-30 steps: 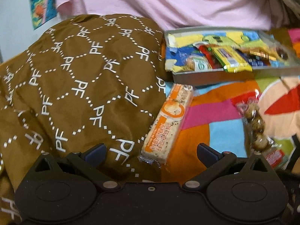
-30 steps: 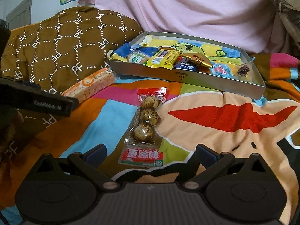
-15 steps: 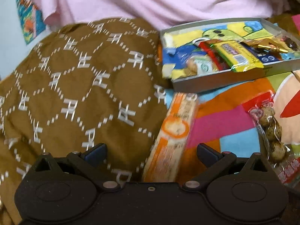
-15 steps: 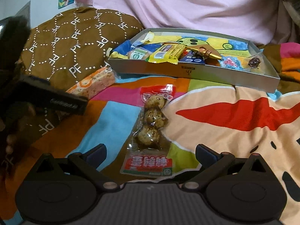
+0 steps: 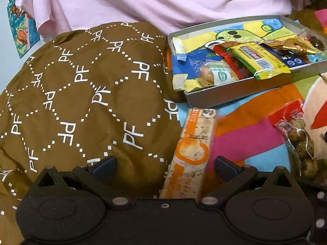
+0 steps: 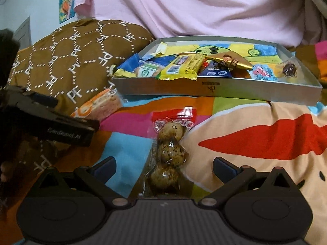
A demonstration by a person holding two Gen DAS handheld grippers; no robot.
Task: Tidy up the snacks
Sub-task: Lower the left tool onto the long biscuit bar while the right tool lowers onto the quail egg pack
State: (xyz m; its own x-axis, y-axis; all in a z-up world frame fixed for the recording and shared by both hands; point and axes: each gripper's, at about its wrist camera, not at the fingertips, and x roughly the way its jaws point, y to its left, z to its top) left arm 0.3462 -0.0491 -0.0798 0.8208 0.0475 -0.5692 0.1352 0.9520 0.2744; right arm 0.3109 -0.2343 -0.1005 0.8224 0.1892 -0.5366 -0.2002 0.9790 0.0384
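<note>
An orange-and-white snack bar [image 5: 192, 153] lies on the bedspread between the open jaws of my left gripper [image 5: 164, 166], nearer the right finger; it also shows in the right wrist view [image 6: 98, 107]. A clear pack of speckled eggs [image 6: 168, 155] with a red top lies between the open jaws of my right gripper [image 6: 164, 166]; it shows at the right edge of the left wrist view [image 5: 298, 140]. A grey cardboard tray [image 6: 216, 88] behind holds several wrapped snacks; it also shows in the left wrist view [image 5: 241, 94].
A brown patterned cushion [image 5: 81, 94] lies to the left of the bar. A pink sheet [image 6: 194, 6] hangs behind the tray. The colourful bedspread [image 6: 255, 143] spreads out to the right. The left gripper's body [image 6: 40, 118] shows at the left of the right wrist view.
Both grippers have moved forward. The bar now lies between the left jaws and the egg pack lies deeper between the right jaws. Both stay open.
</note>
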